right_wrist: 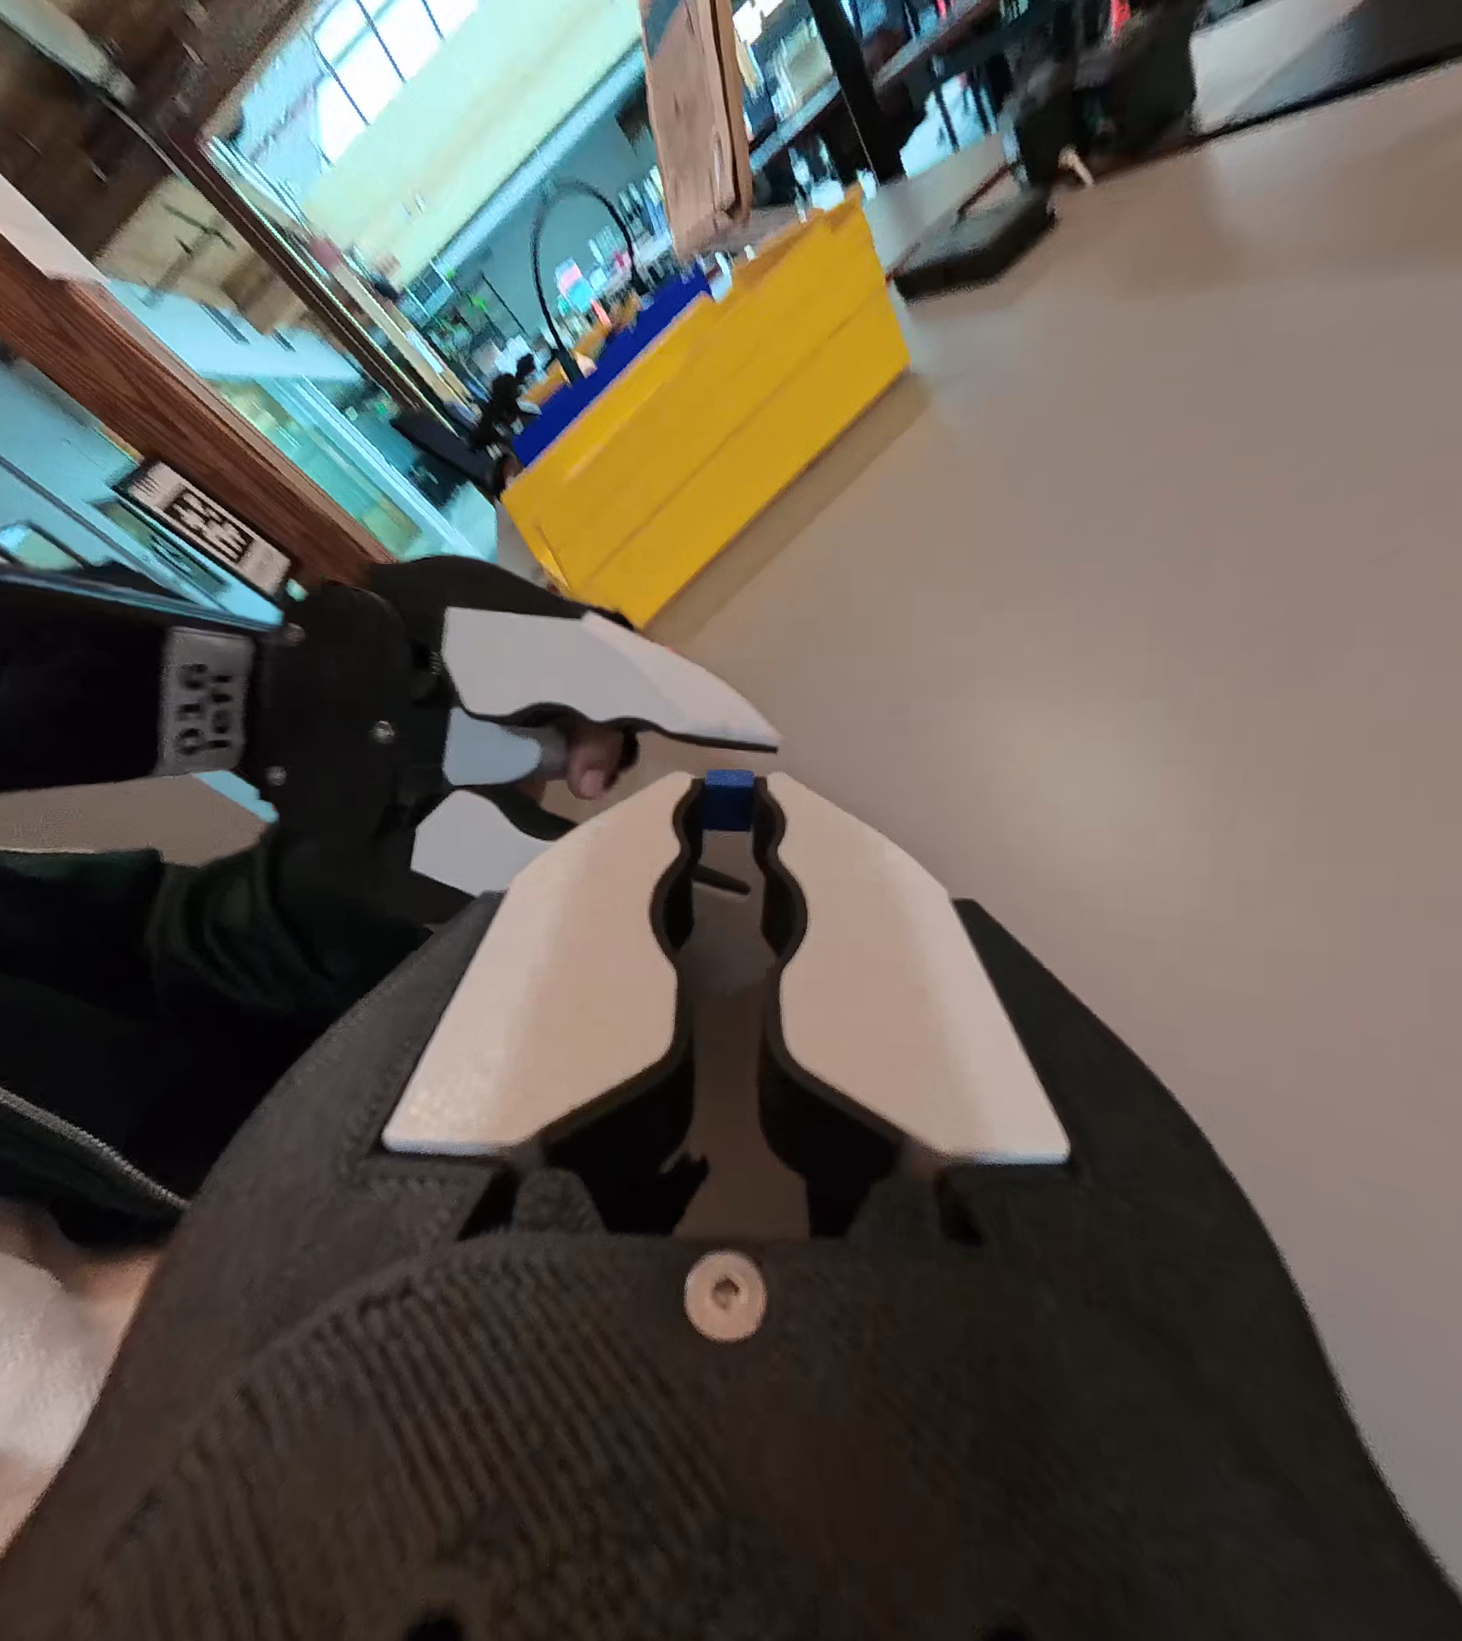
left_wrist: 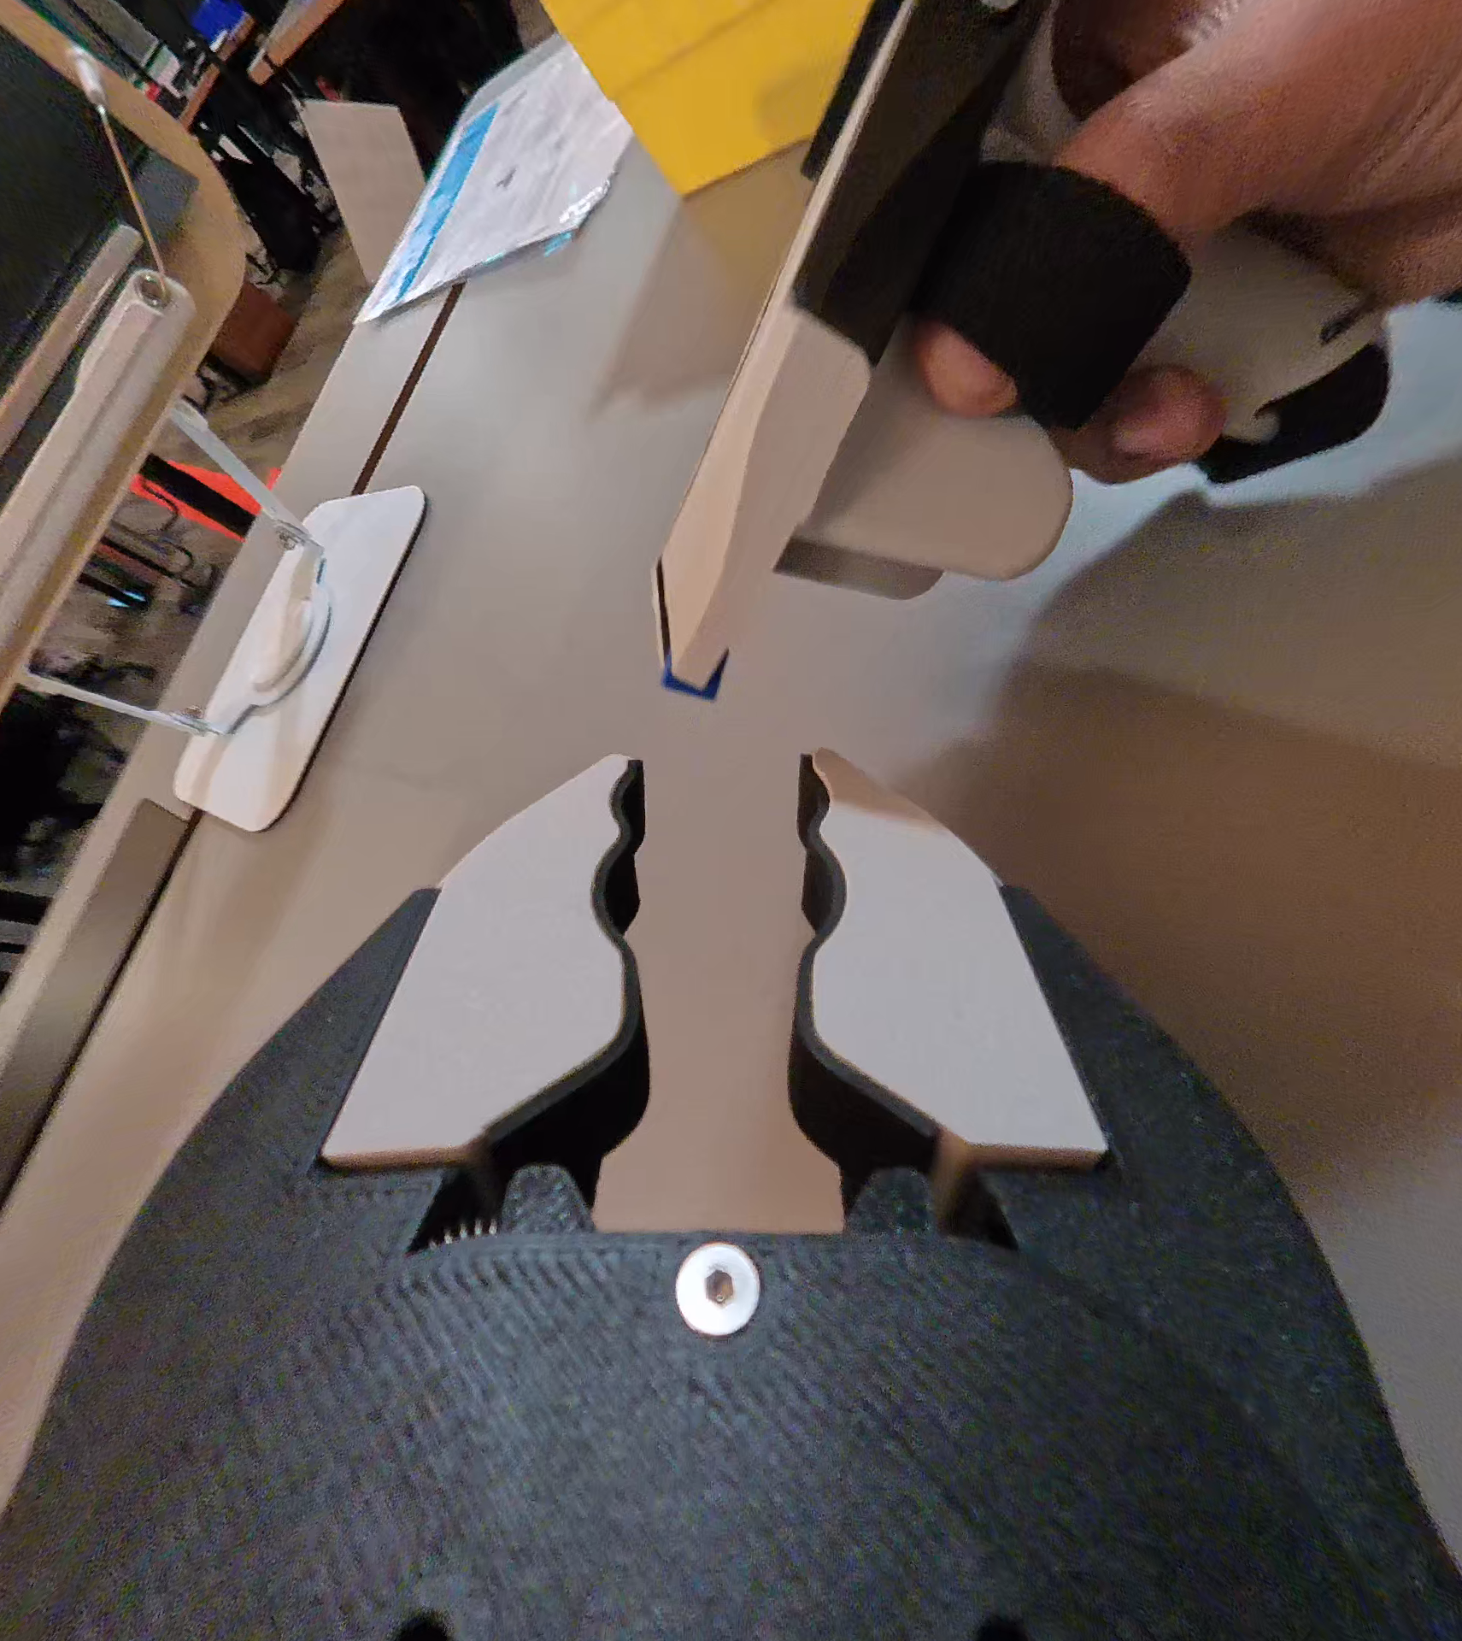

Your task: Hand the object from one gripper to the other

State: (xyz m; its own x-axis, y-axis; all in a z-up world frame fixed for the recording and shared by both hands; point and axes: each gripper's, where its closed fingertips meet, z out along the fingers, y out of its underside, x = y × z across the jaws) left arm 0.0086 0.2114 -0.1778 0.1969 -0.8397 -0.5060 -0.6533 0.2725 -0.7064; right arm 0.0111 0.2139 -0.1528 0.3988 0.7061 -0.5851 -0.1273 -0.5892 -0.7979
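Small blue rigid cube [right_wrist: 728, 801]: likely light, hard; clamped at tips of right gripper [right_wrist: 728, 799]. Left gripper [left_wrist: 720, 772] gaping just beside cube; best taken by exposed flat faces.

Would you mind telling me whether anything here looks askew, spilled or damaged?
Nothing stands out. The right gripper is shut squarely on the small blue cube at its fingertips, the left gripper is open and empty just short of it, and the table shows no spill or damage.
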